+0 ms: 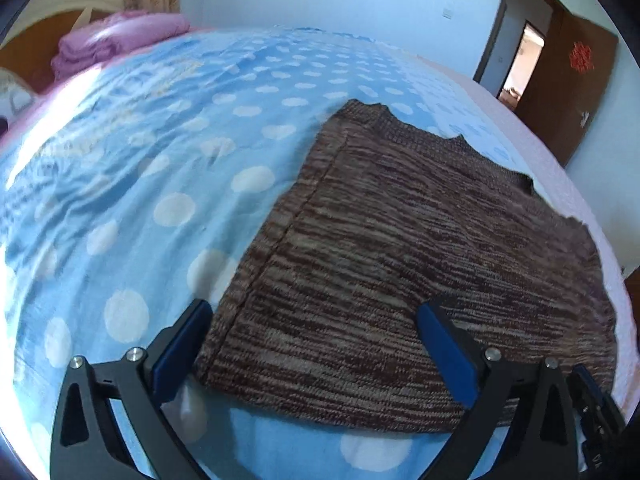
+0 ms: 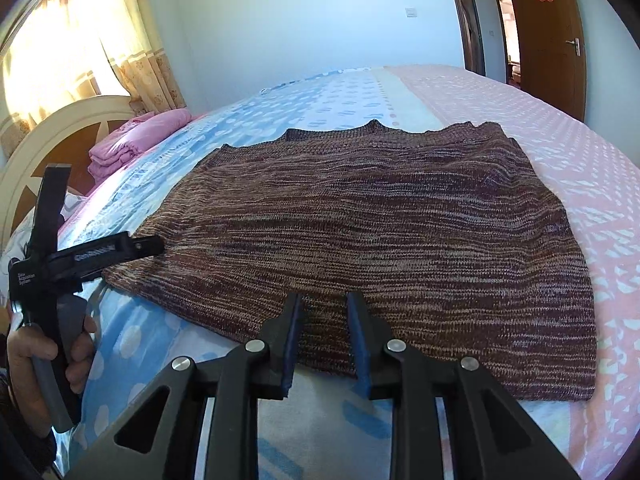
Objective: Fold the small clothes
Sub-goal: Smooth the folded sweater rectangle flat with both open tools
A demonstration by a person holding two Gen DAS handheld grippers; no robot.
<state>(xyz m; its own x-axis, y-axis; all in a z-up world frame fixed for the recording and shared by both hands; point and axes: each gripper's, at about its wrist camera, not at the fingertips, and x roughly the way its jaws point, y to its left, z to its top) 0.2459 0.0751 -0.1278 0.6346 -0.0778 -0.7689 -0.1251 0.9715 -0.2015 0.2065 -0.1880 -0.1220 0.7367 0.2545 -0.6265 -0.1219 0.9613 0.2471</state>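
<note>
A brown marled knit sweater (image 2: 380, 232) lies flat on the bed, neck at the far side, hem toward me; it also shows in the left wrist view (image 1: 400, 248). My left gripper (image 1: 316, 320) is wide open over the sweater's near left corner, its jaws straddling the hem, holding nothing. In the right wrist view the left gripper (image 2: 148, 246) sits at the sweater's left edge, a hand on its handle. My right gripper (image 2: 323, 304) hovers over the middle of the near hem, jaws a narrow gap apart, with nothing between them.
The bed has a blue polka-dot sheet (image 1: 140, 184) on the left and a pink patterned sheet (image 2: 580, 168) on the right. Folded pink bedding (image 2: 136, 140) lies by the headboard (image 2: 48, 136). A brown door (image 2: 548, 40) stands behind.
</note>
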